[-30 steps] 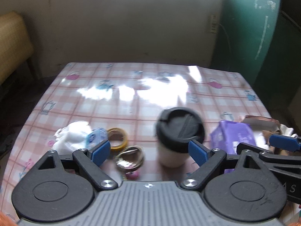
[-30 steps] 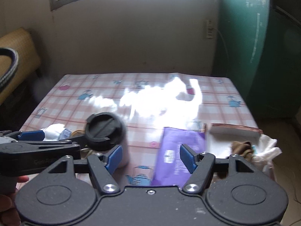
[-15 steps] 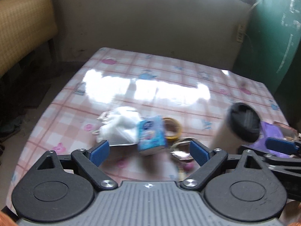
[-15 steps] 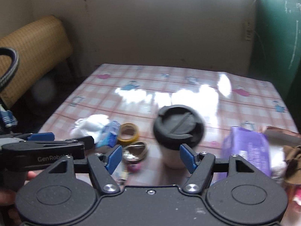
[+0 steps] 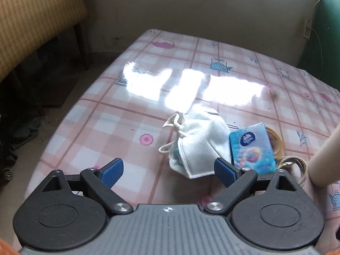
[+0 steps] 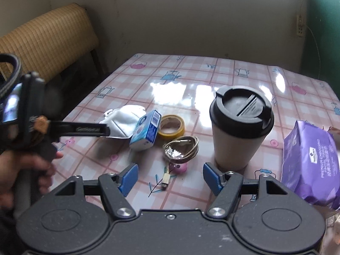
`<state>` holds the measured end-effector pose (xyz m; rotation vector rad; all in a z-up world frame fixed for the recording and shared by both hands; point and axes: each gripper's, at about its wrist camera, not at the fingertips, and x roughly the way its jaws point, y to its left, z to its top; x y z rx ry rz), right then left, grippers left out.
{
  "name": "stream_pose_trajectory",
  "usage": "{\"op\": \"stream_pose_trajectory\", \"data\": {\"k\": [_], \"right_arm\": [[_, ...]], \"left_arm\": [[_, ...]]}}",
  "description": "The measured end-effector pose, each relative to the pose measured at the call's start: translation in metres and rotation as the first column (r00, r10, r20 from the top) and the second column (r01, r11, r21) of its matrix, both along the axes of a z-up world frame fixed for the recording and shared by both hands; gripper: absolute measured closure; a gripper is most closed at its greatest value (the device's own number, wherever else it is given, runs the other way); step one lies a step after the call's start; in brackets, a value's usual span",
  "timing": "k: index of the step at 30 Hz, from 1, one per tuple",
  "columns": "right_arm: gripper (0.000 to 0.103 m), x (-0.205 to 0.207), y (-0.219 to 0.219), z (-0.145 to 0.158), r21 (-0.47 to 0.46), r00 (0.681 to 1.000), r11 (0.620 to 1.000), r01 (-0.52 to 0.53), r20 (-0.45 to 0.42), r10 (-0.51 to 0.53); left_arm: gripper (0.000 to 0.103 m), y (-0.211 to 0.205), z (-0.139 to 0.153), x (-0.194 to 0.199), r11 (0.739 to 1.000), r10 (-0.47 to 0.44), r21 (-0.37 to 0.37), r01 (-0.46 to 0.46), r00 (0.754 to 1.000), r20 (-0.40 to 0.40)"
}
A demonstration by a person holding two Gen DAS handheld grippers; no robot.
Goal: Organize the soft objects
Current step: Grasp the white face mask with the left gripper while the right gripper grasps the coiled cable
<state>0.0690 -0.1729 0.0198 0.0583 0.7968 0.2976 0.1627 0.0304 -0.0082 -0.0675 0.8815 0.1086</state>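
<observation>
Two grippers are hovering with blue-padded fingers apart, gripping nothing: the left gripper [image 5: 167,171] just before the white face mask [image 5: 197,142], the right gripper [image 6: 167,179] over a coiled cable [image 6: 180,149]. The mask, soft, quilted and folded, is lying touching a glossy blue tissue pack [image 5: 251,148]. A crinkly purple wipes pack [image 6: 310,159] is sitting right of the black-lidded paper cup [image 6: 241,127]. Beyond, the glossy pink-checked worktop [image 5: 212,53] is reflecting window light toward a beige wall.
</observation>
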Motion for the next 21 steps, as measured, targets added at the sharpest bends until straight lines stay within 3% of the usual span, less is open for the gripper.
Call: {"op": "stream_pose_trajectory", "data": {"k": [12, 14, 16, 18, 21], "right_arm": [[0.023, 0.011, -0.001, -0.013, 0.02, 0.999, 1.0, -0.009, -0.03, 0.009], [0.023, 0.012, 0.001, -0.015, 0.019, 0.999, 1.0, -0.015, -0.031, 0.015], [0.023, 0.015, 0.004, -0.02, 0.013, 1.0, 1.0, -0.013, -0.028, 0.013], [0.023, 0.017, 0.008, -0.025, 0.014, 0.999, 1.0, -0.01, -0.031, 0.011], [0.023, 0.024, 0.013, -0.034, 0.007, 1.0, 1.0, 0.004, -0.026, -0.004]], "left_arm": [[0.006, -0.026, -0.024, 0.045, 0.991, -0.119, 0.065, 0.117, 0.992, 0.034], [0.02, -0.025, -0.027, 0.046, 0.991, -0.128, 0.051, 0.126, 0.991, 0.048], [0.048, -0.024, -0.026, 0.042, 0.991, -0.132, 0.046, 0.129, 0.988, 0.076], [0.057, -0.021, -0.022, 0.036, 0.99, -0.143, 0.003, 0.143, 0.987, 0.077], [0.059, -0.012, -0.019, 0.02, 0.996, -0.093, 0.001, 0.093, 0.993, 0.072]]}}
